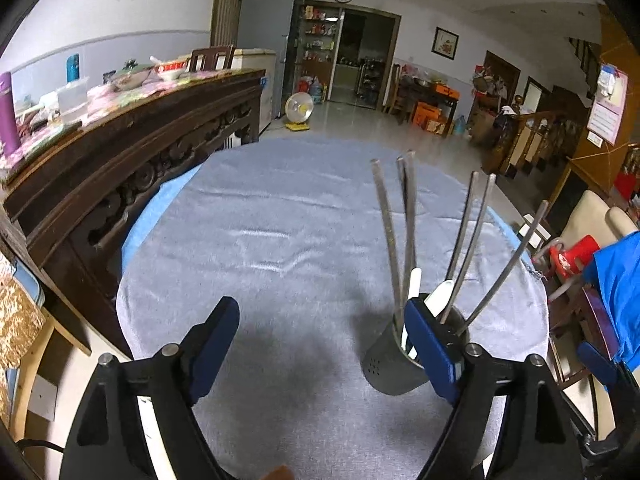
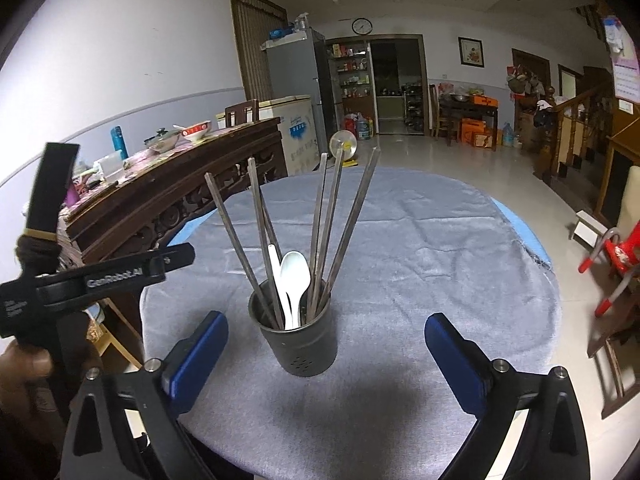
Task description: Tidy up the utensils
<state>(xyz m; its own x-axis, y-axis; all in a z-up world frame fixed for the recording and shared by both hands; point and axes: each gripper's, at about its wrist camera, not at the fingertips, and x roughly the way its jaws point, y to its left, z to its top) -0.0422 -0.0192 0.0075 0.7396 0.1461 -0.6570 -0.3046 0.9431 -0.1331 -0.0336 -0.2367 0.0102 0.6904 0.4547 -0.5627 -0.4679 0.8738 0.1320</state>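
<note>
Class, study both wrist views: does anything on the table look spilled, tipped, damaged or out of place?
Nothing stands out. The dark holder stands upright on the grey cloth, with the metal chopsticks and white spoons fanned inside it. No utensil is visible lying loose on the cloth. Both the left gripper and the right gripper are open and hold nothing.

obstacle: holder (image 2: 298, 334) with chopsticks (image 2: 328, 228) fanned upward | free: bare worktop (image 2: 432, 248) all around | left edge: carved sideboard (image 2: 160, 204)
</note>
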